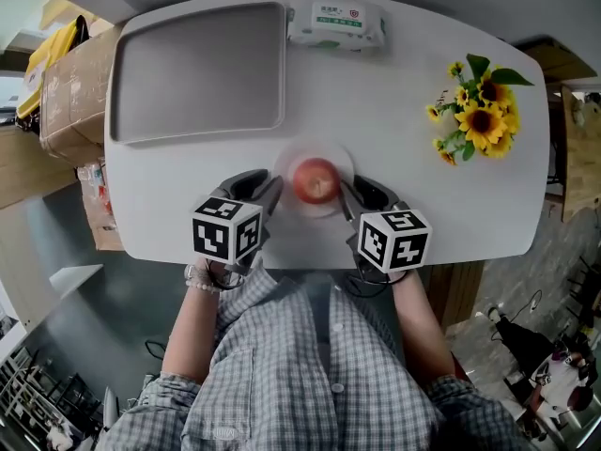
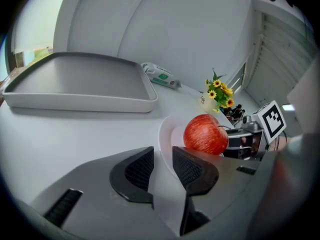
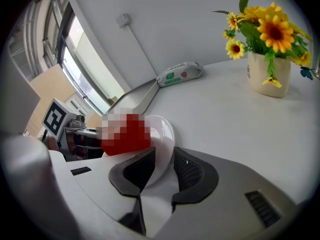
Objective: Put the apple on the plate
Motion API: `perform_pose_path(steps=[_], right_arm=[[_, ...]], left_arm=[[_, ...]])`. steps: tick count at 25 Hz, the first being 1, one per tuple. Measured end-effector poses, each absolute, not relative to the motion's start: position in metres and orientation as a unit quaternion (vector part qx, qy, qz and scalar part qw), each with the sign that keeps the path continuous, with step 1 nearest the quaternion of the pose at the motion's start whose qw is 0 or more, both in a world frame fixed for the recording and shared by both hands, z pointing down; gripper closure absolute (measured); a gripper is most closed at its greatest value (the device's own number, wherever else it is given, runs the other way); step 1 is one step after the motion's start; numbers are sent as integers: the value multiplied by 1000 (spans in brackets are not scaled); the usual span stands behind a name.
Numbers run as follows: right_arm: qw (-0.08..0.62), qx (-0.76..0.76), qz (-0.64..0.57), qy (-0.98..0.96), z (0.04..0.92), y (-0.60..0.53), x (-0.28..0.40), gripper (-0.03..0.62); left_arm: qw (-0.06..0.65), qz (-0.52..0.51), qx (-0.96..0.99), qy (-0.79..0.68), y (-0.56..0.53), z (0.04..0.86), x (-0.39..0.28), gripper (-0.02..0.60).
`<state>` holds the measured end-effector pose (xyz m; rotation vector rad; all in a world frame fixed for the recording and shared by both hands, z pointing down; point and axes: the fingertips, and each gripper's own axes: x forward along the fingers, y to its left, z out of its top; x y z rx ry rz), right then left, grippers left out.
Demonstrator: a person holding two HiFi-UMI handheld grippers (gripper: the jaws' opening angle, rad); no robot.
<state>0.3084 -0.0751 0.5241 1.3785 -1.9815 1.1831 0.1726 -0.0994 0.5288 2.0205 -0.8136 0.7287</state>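
**Entry: apple-to-plate, status at this moment**

- Apple (image 1: 316, 179): red, 1 pc. Sits on the plate (image 1: 344, 167), approx. centred, touching nothing else.
- Plate: small, white, round. Lies flat on the tabletop (image 1: 394, 139), near the front edge, between the two grippers.
- Left gripper (image 1: 266, 191): released. Jaws a narrow gap apart w/ nothing clamped. Tips just beside the plate's left rim, which shows beyond the gap in the left gripper view.
- Right gripper (image 1: 355, 195): same. Jaws slightly apart, holding nothing, tips at the plate's right rim.
- Progress (judgement): task looks complete, since the apple is on the plate and neither gripper grasps it. Nothing left except perhaps pulling both grippers back w/o nudging the plate. The rim is close to both sets of tips, so a careless exit could shift it.

**Surface**

- Tabletop: white, smooth, rounded corners, mostly bare.
- Tray (image 1: 197, 69): grey, rectangular, raised rim, nothing in it. Far left, well apart from the plate.
- Wipes pack (image 1: 336, 23): white/green, at the far edge just beside the tray.
- Sunflowers (image 1: 481, 111): small bunch in a pale pot, right side, well apart from the plate.

**Room**

- Plain light wall behind the tabletop; window (image 3: 75, 49) to one side.
- Cardboard box (image 1: 70, 92) off the left end; grey floor, misc. clutter at the margins, too small to ID.
- Person in a checked shirt at the near edge.
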Motion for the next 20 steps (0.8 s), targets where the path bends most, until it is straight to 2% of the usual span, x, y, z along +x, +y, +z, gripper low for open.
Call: perform_pose_path(steps=[5, 8, 13, 20], right_arm=[[234, 500, 419, -721, 526, -74, 301, 491], [239, 502, 425, -714, 527, -74, 302, 491], [226, 514, 459, -689, 528, -77, 302, 508], [223, 517, 475, -676, 528, -81, 297, 515]], left_arm=[[412, 294, 798, -327, -101, 530, 172, 466], [417, 293, 792, -337, -103, 532, 170, 497], [465, 277, 767, -345, -105, 534, 166, 514], [486, 280, 749, -352, -109, 534, 160, 522]])
